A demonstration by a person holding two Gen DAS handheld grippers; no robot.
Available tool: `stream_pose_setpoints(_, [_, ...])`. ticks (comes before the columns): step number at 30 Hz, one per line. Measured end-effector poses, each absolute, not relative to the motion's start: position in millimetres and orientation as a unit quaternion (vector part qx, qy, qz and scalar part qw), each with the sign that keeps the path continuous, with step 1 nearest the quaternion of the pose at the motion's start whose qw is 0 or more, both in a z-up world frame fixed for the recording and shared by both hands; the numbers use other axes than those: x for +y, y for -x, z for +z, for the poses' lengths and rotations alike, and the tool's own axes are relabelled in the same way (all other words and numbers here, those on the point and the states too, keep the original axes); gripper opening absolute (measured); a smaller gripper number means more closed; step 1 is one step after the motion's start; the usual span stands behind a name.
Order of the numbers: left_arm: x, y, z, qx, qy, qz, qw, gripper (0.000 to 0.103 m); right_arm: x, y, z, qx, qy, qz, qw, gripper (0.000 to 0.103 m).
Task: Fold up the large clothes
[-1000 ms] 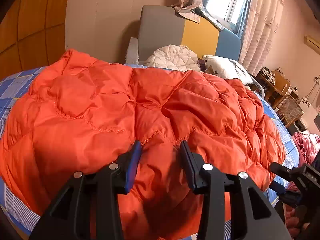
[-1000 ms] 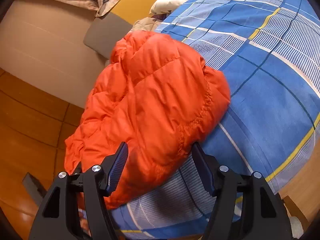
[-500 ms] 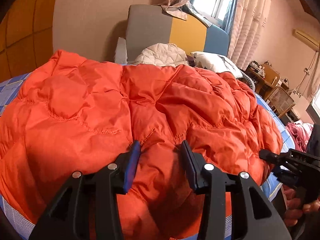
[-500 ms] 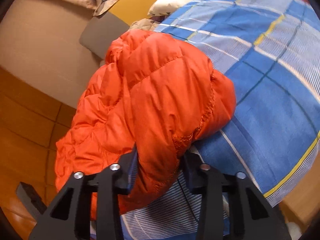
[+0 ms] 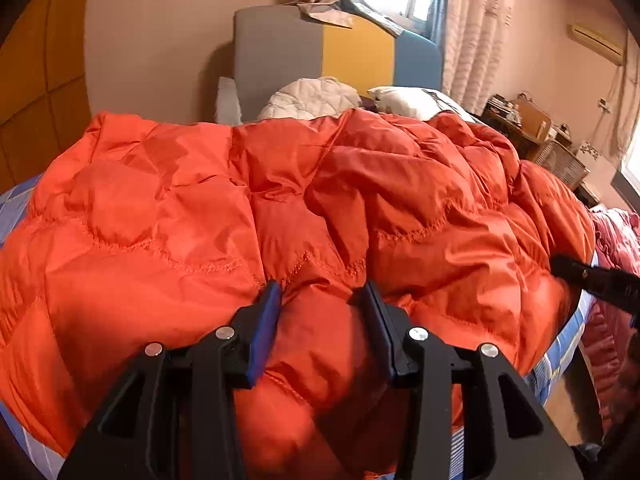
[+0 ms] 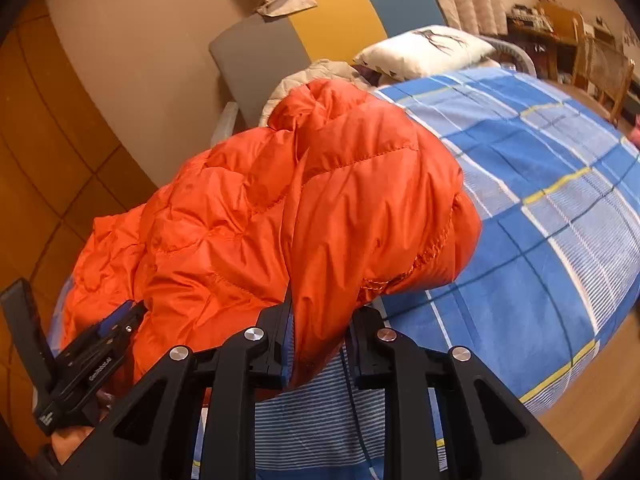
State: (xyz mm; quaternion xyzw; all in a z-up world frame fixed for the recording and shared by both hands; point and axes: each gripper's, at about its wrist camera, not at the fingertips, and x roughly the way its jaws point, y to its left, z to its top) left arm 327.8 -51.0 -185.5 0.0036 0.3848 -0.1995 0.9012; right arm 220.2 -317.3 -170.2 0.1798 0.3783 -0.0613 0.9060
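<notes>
Left wrist view: the left gripper (image 5: 320, 300) has its 2 jaws partly open, pinching a puffy fold of the orange down jacket (image 5: 200, 208), which spreads ahead of it across the bed (image 6: 540, 208). Right wrist view: the right gripper (image 6: 322, 312) is closing narrowly on the jacket's near edge, fabric pressed between both pads, with bare blue plaid sheet to its right.

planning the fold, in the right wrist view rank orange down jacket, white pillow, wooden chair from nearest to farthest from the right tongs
1. orange down jacket: a fold of it sits between the closing right tongs.
2. white pillow: at the bed's head, upper middle.
3. wooden chair: past the bed, far upper right.
</notes>
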Motion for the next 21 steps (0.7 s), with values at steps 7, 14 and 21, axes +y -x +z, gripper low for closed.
stream_pose_setpoints(7, [-43,-325,-185,0.379,-0.006,-0.213,0.900,0.042,-300,-223,-148,0.362,-0.123,-0.048,0.923,0.017])
stream_pose_setpoints(14, [-38,-321,-187,0.380,0.013,-0.214,0.900,0.041,-273,-234,-120,0.336,-0.058,-0.010,0.940,0.014])
stream_pose_setpoints(21, [-32,-323,-193,0.381,0.032,-0.226,0.896,0.040,-241,-238,-97,0.316,-0.025,0.056,0.947,0.013])
